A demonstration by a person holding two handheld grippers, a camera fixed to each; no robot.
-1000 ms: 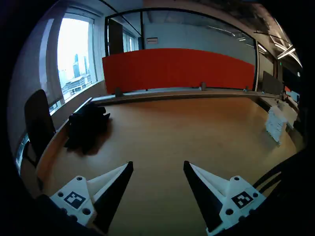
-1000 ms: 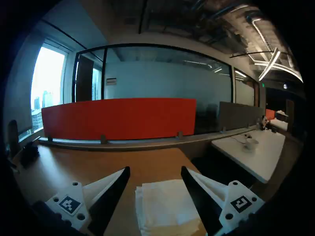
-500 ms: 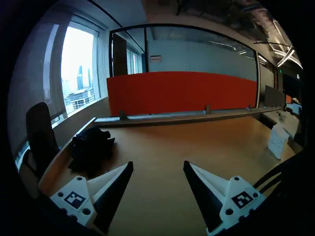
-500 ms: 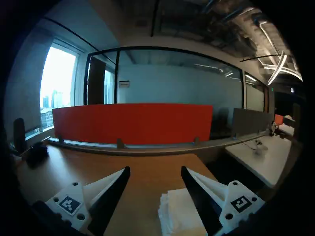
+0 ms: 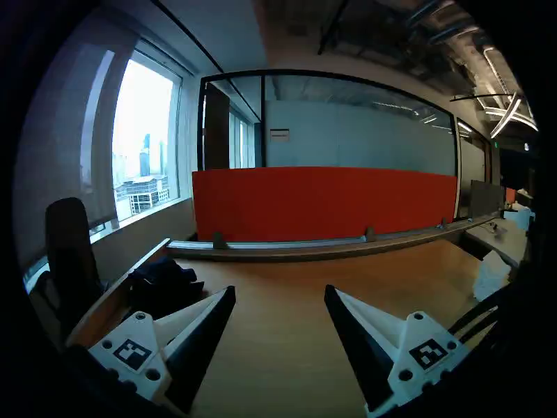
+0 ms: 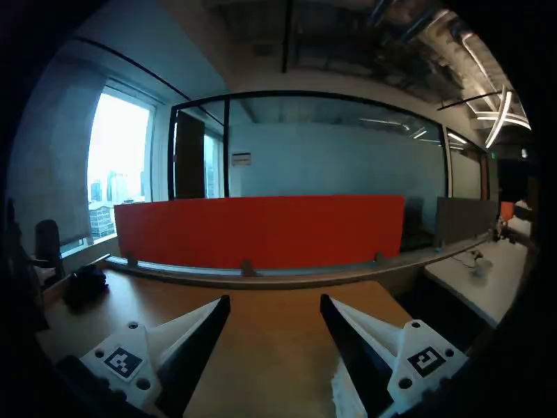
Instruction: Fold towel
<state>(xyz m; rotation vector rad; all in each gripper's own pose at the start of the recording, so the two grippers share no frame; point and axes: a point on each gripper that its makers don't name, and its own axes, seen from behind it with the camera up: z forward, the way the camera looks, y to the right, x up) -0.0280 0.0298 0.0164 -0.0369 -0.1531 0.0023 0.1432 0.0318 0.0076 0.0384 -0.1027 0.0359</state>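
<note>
A folded white towel stack lies at the right edge of the wooden table in the left gripper view. In the right gripper view only its corner peeks out beside the right finger, low down. My left gripper hangs open over bare wood with nothing between its fingers. My right gripper is open too, above the table and holding nothing, with the towel just right of its fingers.
A red divider panel runs along the table's far edge. A dark bundle of cloth lies at the table's left end, beside a black chair. A white desk stands off to the right across a gap.
Both views have tilted upward, showing more ceiling and less table. The right gripper swung left, so the white towel slid from between its fingers to the lower right edge.
</note>
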